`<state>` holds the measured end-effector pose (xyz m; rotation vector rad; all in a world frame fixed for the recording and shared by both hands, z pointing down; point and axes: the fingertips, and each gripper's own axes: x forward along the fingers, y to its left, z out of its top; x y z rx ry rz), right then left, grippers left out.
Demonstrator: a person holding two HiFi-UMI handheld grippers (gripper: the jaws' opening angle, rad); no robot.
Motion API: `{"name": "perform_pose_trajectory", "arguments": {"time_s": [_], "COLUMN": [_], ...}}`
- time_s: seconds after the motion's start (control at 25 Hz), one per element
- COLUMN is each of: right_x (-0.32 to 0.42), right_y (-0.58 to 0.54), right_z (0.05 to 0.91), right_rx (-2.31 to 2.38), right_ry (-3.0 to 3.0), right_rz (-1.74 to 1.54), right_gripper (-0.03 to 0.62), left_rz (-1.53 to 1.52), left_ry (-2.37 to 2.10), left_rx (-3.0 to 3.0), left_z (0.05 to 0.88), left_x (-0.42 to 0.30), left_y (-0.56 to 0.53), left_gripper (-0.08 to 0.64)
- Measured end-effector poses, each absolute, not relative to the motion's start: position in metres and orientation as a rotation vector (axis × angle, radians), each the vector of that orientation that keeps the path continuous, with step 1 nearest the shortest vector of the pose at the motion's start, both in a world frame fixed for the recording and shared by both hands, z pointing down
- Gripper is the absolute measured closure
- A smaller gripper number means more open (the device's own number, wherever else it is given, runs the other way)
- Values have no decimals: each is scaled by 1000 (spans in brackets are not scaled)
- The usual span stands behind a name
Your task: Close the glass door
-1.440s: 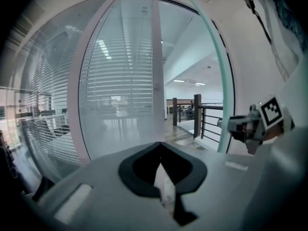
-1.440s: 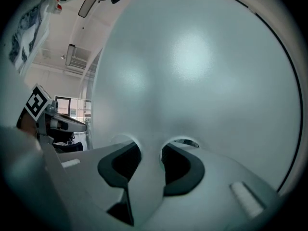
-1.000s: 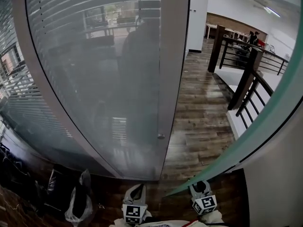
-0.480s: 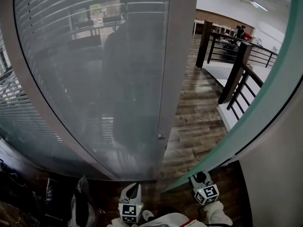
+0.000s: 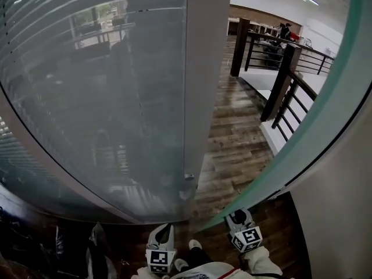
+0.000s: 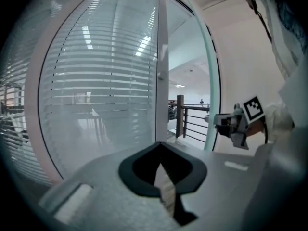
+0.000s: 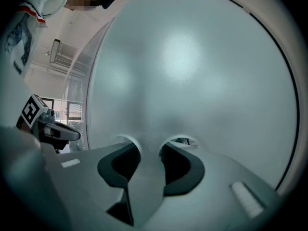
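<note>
- at the door's free edge, what's the right gripper doing?
- jaws partway apart but clamped on the glass door. frosted pane fills its view, edge strip sits right btwn the pads.
- and the left gripper?
- jaws together, nothing in them. it hangs just left of the other, pointing at the gap, not touching glass.
- which way does the door need to go?
- door's upright and standing open, free edge toward the person. in head view that edge runs from bottom centre up to top right. the frame post it must meet is to the left, across the gap. my guess: swing the edge left & fwd w/ the right hand, since it's already on it.
- anything in the way?
- gap shows bare wood floor, w/ the railing well beyond. small metal stop at the post's foot, and what looks like a shoe toe near the swing path, so mind that. blinds wall sits left of the post.
</note>
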<state>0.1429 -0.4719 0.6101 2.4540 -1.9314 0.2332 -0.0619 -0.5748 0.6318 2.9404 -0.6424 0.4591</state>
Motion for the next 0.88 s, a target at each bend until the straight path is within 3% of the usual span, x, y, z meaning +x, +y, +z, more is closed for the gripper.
{"name": "perform_pose_trajectory", "arguments": {"time_s": [0.88], "right_x": [158], "right_y": [-523], "right_z": [612], "right_rx": [2504], "right_ry": [-1865], "right_rz": [201], "right_gripper": [458], "left_rz": [484], "left_ry": [-602], "left_rx": [2957], "left_z": [637], "left_x": [-20], "left_y": [-598], "left_gripper": [558]}}
